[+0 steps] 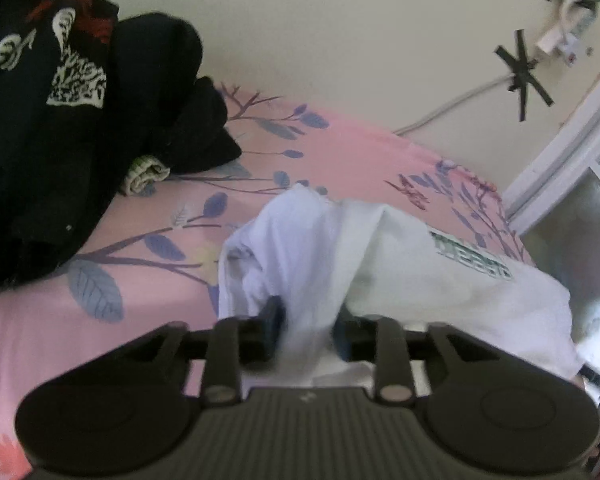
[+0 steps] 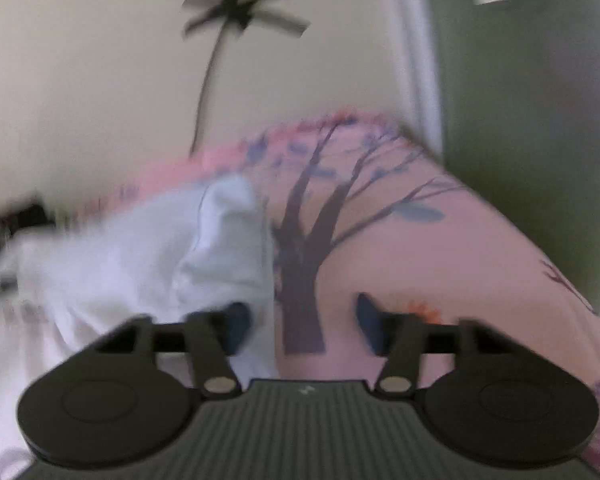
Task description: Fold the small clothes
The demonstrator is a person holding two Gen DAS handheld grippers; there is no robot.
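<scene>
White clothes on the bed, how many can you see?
1: a white T-shirt crumpled on the pink bedsheet, right of the dark clothes pile. More may be hidden there.

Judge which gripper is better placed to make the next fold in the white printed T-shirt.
Probably left: the left gripper has the white printed T-shirt bunched between its fingers. The right gripper is open over the pink floral bedsheet.

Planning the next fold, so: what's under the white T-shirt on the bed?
The white T-shirt lies on the pink floral bedsheet, which shows all round it. Whatever is beneath its bunched middle is covered; nothing else can be seen there.
</scene>
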